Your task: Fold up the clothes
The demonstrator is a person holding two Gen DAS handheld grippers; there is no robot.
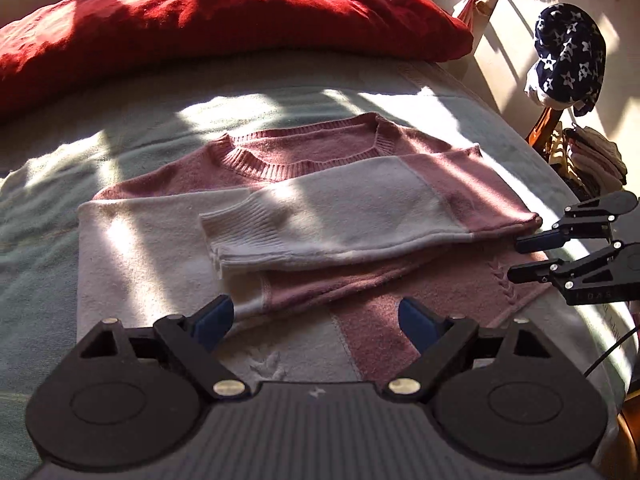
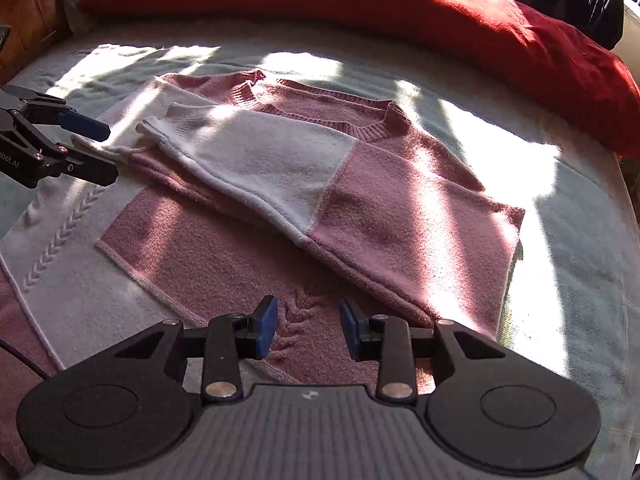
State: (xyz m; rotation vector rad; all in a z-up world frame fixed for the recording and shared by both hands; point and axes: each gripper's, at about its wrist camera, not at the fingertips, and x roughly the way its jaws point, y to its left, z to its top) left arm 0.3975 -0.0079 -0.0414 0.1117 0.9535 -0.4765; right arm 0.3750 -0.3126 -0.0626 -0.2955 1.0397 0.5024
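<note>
- The pink-and-cream sweater [image 2: 280, 184] lies flat on the bed [image 2: 568, 240], neckline toward the long red pillow [image 2: 400, 4]. Both sleeves are already crossed over the chest, the cream sleeve [image 1: 320, 216] on top.
- The left claw [image 1: 316, 320] hovers over the hem end with its jaws spread wide, nothing between them.
- The right claw [image 2: 308, 332] hangs over the braided stitching near the hem, jaws at a narrow gap and empty, not touching the knit as far as I can tell.
- To my eye the step in hand is the bottom-to-top fold: each claw takes a hem corner and carries it up to the shoulders.
- To do it well, I'd move the claws out to the two corners, not the middle, so the hem lifts evenly.
- Pinch both layers of knit; one layer alone would let the back drag behind.
- Lift low and together, or the crossed sleeves may slide out of place.
- Land the hem just short of the collar [image 1: 304, 148], then smooth flat.
</note>
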